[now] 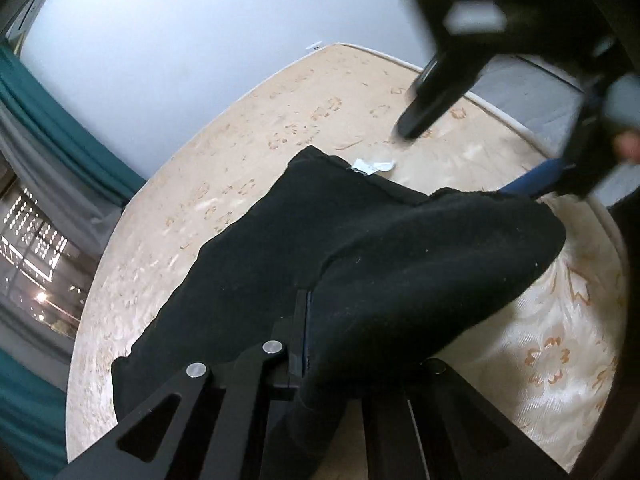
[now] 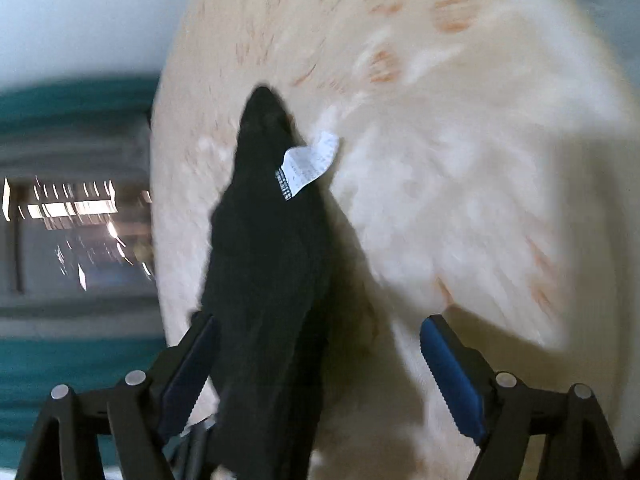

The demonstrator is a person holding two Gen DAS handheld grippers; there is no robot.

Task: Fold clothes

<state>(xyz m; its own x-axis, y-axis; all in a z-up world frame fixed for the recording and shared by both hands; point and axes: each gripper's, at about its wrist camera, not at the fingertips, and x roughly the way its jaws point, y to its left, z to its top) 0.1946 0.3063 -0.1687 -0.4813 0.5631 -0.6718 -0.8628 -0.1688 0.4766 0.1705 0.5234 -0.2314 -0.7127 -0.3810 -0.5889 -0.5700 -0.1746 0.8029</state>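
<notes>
Cream floral-patterned mattress (image 1: 256, 128) beside a pale wall (image 1: 168, 28) and teal curtain (image 1: 36, 120). Black garment (image 1: 360, 248) lies across it, pinched by the left gripper (image 1: 308, 344). Right gripper (image 2: 320, 376) fingers spread around cloth.

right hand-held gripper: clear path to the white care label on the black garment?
Probably yes. The right hand-held gripper is open, and the white care label lies exposed on the black garment ahead, nothing covering it.
</notes>
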